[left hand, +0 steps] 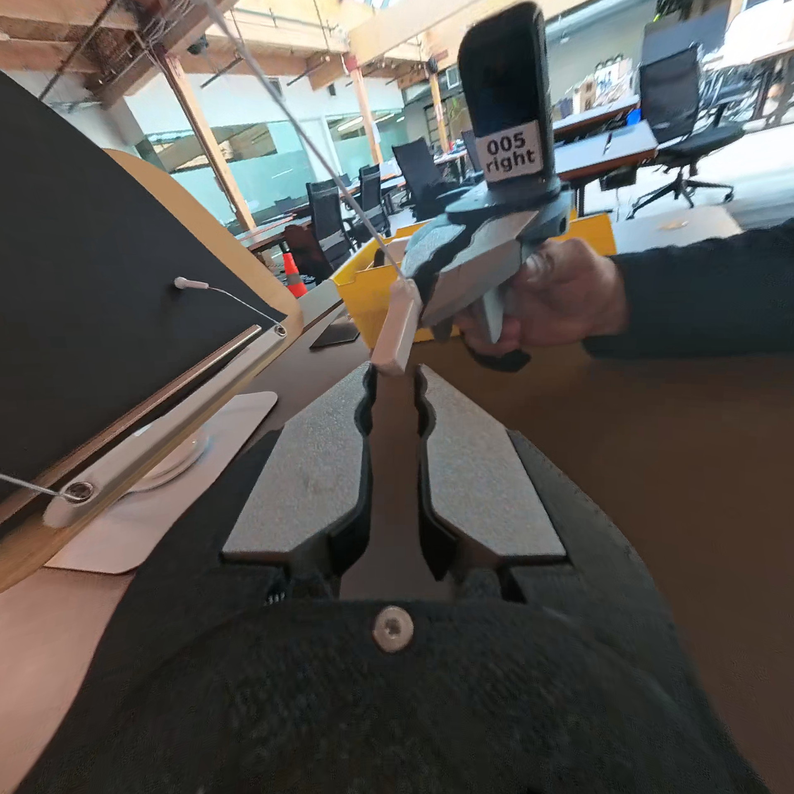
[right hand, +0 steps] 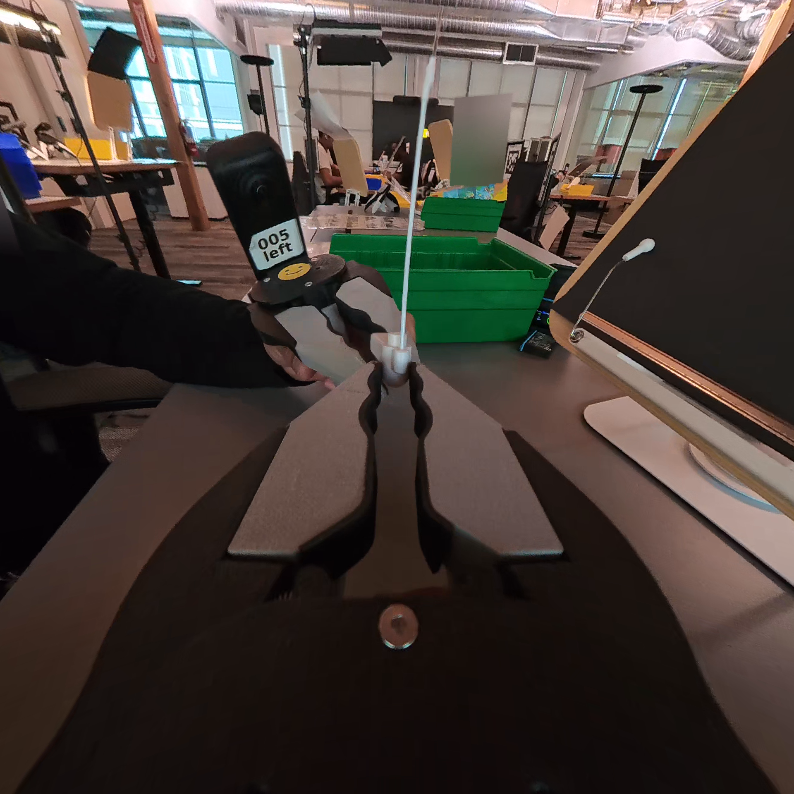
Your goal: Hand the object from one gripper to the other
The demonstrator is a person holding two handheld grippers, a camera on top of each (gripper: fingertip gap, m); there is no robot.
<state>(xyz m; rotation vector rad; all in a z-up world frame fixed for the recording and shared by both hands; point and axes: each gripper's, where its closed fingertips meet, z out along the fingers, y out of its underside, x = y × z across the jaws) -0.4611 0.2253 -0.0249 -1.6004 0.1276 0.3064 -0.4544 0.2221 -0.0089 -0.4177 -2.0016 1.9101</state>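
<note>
Left wrist view, left gripper (left hand: pixel 395 374): seen from behind, its grey fingers (left hand: pixel 313 464) narrowly parted, with the lower end of the small white rectangular block (left hand: pixel 395 331) at or just between the tips; whether they press on it cannot be told.
Left wrist view, white block: tilted, held up off the brown tabletop (left hand: pixel 623 429), with a thin white cord (left hand: pixel 300 129) running from its upper end up and to the left.
Left wrist view, right gripper (left hand: pixel 419 283): angled downward from the right, its tips closed on the upper part of the block.
Left wrist view, right hand (left hand: pixel 558 296): wrapped around the grip, its dark sleeve (left hand: pixel 704 296) reaching in level from the right edge.
Right wrist view, left hand (right hand: pixel 296 365): seen under the left gripper (right hand: pixel 386 339), the forearm in a dark sleeve entering from the left.
Right wrist view, right gripper (right hand: pixel 394 374): clamped on the white block (right hand: pixel 395 358), the cord rising straight up.
Right wrist view, background: a green plastic bin (right hand: pixel 455 292) is seen behind the grippers.
</note>
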